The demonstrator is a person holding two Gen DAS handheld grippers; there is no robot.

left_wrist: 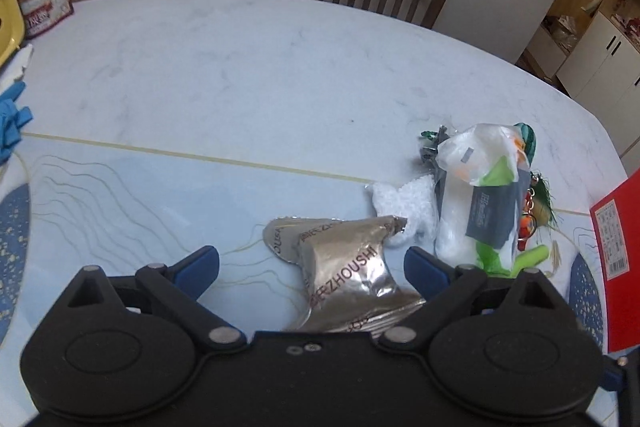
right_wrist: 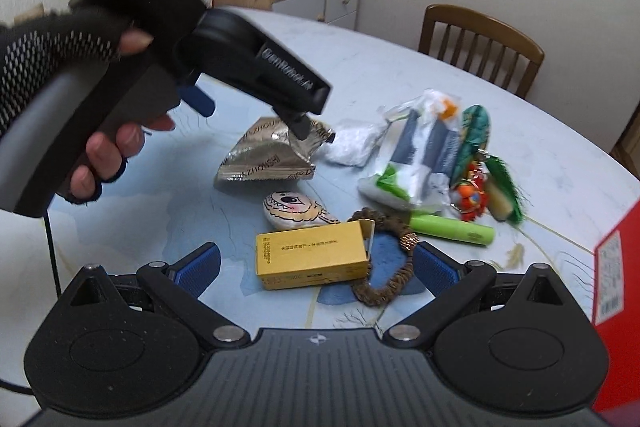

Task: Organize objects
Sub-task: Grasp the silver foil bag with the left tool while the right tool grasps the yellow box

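My left gripper [left_wrist: 311, 273] hangs low over the pale blue table [left_wrist: 200, 67], jaws spread wide around a crumpled silver foil pouch [left_wrist: 344, 267] without pinching it. Just right of the pouch lie a white lumpy packet [left_wrist: 408, 203] and a clear plastic bag [left_wrist: 476, 195] with green and grey contents. My right gripper [right_wrist: 316, 269] waits nearer, also wide open, above a yellow box [right_wrist: 312, 259] that rests beside a woven bracelet [right_wrist: 388, 279], a painted cartoon-face pebble [right_wrist: 292, 209] and a green tube [right_wrist: 452, 229]. A red box [right_wrist: 616, 291] stands at far right.
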